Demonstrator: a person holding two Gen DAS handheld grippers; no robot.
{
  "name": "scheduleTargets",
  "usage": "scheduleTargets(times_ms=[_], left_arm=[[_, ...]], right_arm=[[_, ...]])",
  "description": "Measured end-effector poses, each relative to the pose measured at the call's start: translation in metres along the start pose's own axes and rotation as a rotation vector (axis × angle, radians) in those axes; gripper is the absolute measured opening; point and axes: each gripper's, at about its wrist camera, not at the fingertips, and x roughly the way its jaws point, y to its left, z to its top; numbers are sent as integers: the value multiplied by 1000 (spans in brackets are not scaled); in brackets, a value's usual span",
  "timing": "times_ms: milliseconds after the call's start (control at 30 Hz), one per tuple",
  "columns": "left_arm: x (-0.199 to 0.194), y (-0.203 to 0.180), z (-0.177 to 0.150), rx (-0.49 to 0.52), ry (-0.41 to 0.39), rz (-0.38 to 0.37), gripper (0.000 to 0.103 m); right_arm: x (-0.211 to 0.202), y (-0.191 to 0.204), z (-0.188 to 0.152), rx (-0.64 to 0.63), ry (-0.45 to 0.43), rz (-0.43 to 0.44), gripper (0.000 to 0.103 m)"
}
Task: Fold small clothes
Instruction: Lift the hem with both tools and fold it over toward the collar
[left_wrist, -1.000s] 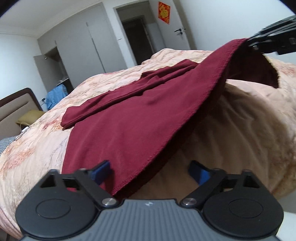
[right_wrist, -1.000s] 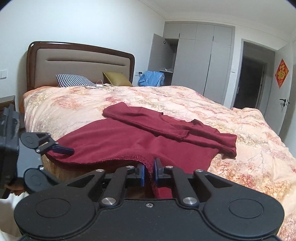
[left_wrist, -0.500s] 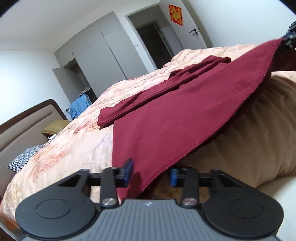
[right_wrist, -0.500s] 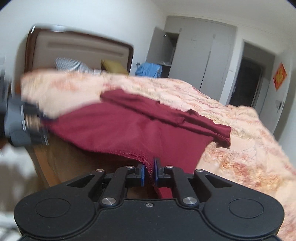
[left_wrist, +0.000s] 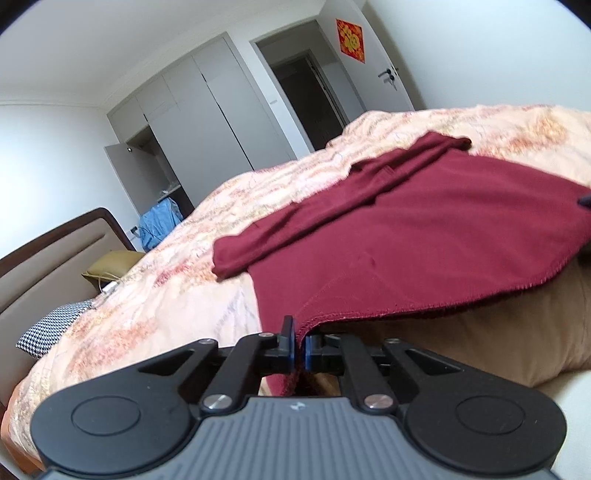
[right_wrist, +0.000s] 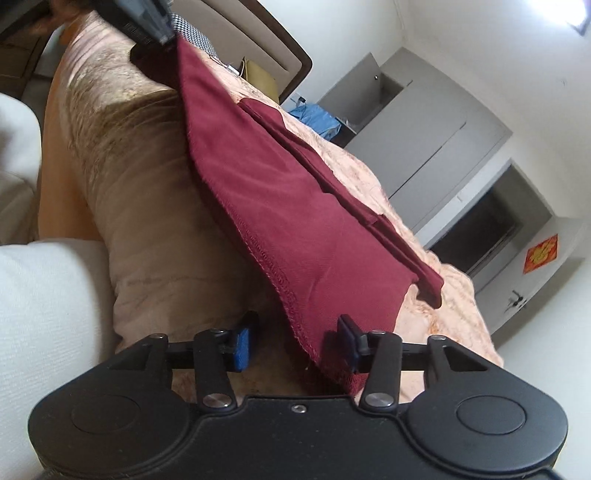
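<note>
A dark red long-sleeved top (left_wrist: 424, 229) lies spread on the bed, its sleeves folded across the far side. Its near hem hangs over the bed's edge. My left gripper (left_wrist: 298, 343) is shut on one corner of that hem. In the right wrist view the top (right_wrist: 295, 206) runs diagonally and the view is rolled. My right gripper (right_wrist: 295, 341) has its jaws opening, with the other hem corner hanging loose between the blue pads (right_wrist: 242, 343) and neither pad pressing on it. The left gripper (right_wrist: 147, 22) shows at the top left, holding its corner.
The bed has a peach floral quilt (left_wrist: 177, 295) and a padded headboard (left_wrist: 48, 266). A houndstooth pillow (left_wrist: 51, 328) and an olive pillow (left_wrist: 110, 264) lie near it. Grey wardrobes (left_wrist: 207, 122), blue clothing (left_wrist: 159, 225) and a doorway (left_wrist: 306, 85) stand behind. White fabric (right_wrist: 48, 314) fills the left.
The left jaws closed onto the hem corner and lifted it slightly. The right gripper sank, rolled over, and opened off the hem it had been pinching.
</note>
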Motion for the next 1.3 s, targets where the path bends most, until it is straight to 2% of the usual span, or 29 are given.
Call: scheduleTargets(times_ms=[67,100,167,367,500,567,667,833,967,1133,1300], left_arm=[[-4,3,5,4,-19,10,5],[-6,4,7,6,-30,14,5],[-11,4,10,17,-60,20,4],[-43,-3,9,41,-219,78,4],[-66,-7,11,34,-269,76,4],[-82,-6,12,24,-276,58,4],[-112,-1,12,19,-273,25,4],[-168,16,9,-34,-214,-69,4],[-208,25,8,-46,-170,-122,4],[-211,39,11,-101,-116,-177,4],[-200,47,32,-66,-100,-175,4]], right_arm=[[-2,-3,-1,15,0,-21,12],[-3,-5,-1,22,-1,-38,5],[-9,-12,-1,42,-16,-82,4],[-38,-31,4,70,-96,-226,3],[-69,-42,4,68,-137,-261,3],[-90,-48,3,68,-151,-241,3],[-127,-62,1,67,-159,-165,3],[-193,-80,7,99,-142,-5,3],[-227,-89,14,153,-123,68,4],[-220,-100,24,219,-120,97,4],[-205,-125,44,196,-158,76,4]])
